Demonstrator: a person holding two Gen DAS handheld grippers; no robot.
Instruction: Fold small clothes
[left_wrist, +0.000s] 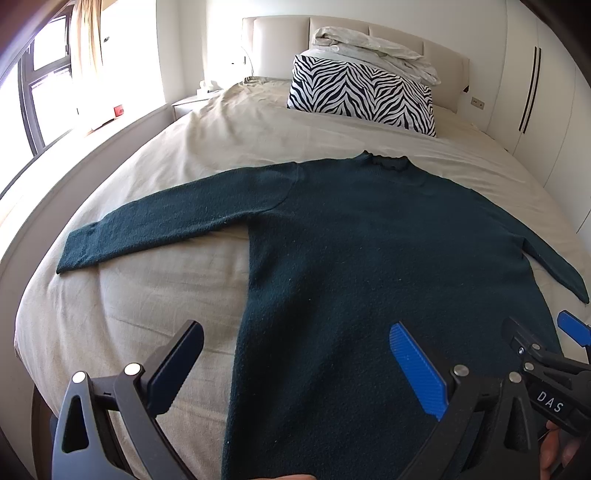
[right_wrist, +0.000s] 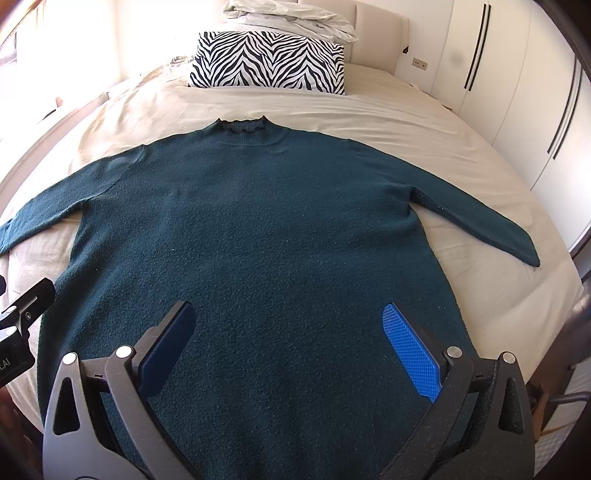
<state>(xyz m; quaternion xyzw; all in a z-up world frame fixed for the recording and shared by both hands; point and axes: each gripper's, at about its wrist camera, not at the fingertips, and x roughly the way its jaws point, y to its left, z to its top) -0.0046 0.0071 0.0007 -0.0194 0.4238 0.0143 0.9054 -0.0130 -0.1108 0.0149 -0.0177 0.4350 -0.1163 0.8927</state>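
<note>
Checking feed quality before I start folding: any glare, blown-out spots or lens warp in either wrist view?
Left wrist view: the window is blown out white, and the bed edge bows from fisheye warp. Right wrist view: glare washes out the upper left corner; the sweater is evenly lit and sharp. In both, the dark frame corners are vignetted.

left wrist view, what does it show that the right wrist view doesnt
Only the left wrist view shows the window and the whole cuff of the sweater's sleeve on that side.
Only the right wrist view shows the wardrobe doors this fully.
Both show the dark green sweater spread flat on the bed, the zebra pillow, and both the left gripper and the right gripper open above the hem, holding nothing.
</note>
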